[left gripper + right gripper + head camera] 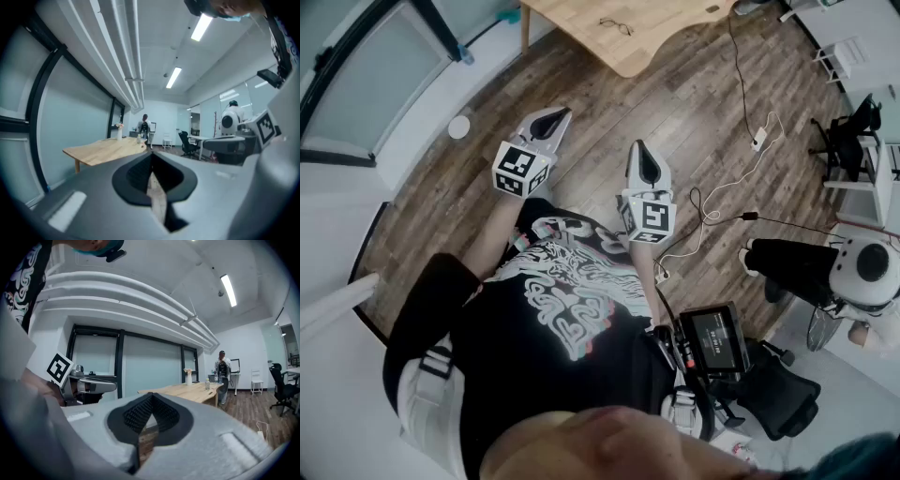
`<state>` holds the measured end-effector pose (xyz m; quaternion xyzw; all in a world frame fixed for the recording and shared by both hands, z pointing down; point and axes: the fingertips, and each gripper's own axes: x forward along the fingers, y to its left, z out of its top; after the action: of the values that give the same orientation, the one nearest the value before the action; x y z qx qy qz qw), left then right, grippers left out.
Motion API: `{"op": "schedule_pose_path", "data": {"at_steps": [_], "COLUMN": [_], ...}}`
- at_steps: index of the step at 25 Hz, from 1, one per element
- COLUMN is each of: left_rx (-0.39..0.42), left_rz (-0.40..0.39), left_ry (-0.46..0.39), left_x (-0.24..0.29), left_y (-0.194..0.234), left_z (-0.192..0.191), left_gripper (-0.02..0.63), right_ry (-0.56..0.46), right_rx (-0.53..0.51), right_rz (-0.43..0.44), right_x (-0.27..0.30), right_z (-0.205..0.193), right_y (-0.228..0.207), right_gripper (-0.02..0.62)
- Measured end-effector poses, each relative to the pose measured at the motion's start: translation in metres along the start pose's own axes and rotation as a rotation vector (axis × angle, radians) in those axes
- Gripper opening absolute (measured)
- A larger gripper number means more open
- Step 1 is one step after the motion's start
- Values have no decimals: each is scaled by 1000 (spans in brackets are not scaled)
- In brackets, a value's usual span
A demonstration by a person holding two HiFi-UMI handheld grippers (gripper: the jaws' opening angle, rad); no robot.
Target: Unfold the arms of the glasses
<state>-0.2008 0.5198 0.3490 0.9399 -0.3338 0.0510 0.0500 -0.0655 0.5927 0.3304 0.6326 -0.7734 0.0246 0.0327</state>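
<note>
Dark thin-framed glasses (616, 25) lie on the wooden table (675, 33), well apart from our left gripper (546, 123) and right gripper (648, 167), both empty with jaws pressed together, so we judge the approach not yet begun: next we must close in and part them.

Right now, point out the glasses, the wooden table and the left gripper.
glasses (616, 26), head view, on the frame's middle.
wooden table (572, 30), head view, on bare tabletop.
left gripper (562, 112), head view, at its shut jaw tips.
</note>
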Motion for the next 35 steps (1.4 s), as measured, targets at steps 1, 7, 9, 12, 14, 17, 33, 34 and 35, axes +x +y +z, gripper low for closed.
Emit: {"op": "schedule_pose_path", "data": {"at_steps": [1,7,9,12,14,17,33,34,35], "left_rx": [-1,3,3,9,8,2,-20,-20,-20], "left_rz": [1,-2,2,8,13,25,64,62,60], "left_ry": [0,-1,-3,-7,-7,-4,17,20,24], "left_x": [0,1,1,1,0,-2,21,29,37], "left_y": [2,3,3,3,3,4,33,36,39], "left_z": [-1,1,3,3,3,3,-2,-3,-4], "left_gripper": [-11,-11,-11,-11,-11,-11,-11,-11,-11], "right_ry": [0,0,-1,-14,-38,-47,-12,-5,2], "right_rx": [0,1,0,1,20,26,30,30,31], "right_rz": [2,7,9,15,34,37,17,11,3], "right_x": [1,5,5,4,2,1,26,30,36], "right_z": [0,1,1,3,5,8,-8,-9,-11], "right_y": [0,2,2,1,1,0,-18,-24,-31], "right_gripper": [-2,-2,-2,-2,-2,-2,0,0,-1]}}
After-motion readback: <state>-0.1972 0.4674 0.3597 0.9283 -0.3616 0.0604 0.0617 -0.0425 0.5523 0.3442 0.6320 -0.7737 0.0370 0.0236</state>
